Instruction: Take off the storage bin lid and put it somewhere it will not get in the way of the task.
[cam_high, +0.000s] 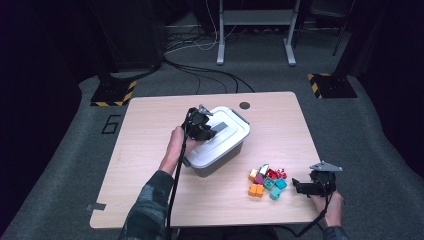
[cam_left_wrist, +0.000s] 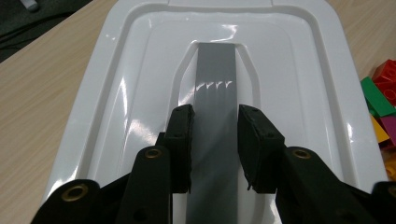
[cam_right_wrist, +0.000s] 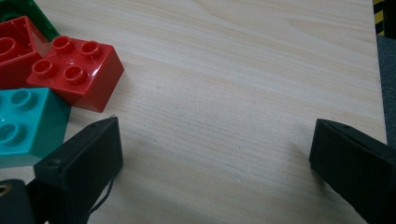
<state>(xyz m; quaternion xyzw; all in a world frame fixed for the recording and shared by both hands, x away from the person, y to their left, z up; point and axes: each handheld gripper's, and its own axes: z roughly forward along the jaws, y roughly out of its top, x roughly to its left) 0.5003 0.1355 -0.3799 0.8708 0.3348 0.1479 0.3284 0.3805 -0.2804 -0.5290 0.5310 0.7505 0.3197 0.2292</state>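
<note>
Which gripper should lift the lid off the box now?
Left. Its gripper already grips the grey handle on the lid. The right gripper rests open on the table by the bricks.

Grey handle (cam_left_wrist: 215, 116) near end hidden under jaws, green brick (cam_right_wrist: 18, 10) cut by top edge

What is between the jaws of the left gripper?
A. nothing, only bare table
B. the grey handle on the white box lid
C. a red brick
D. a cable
B: in the left gripper view the left gripper has its two jaws closed on either side of the grey handle set into the white lid.
</note>
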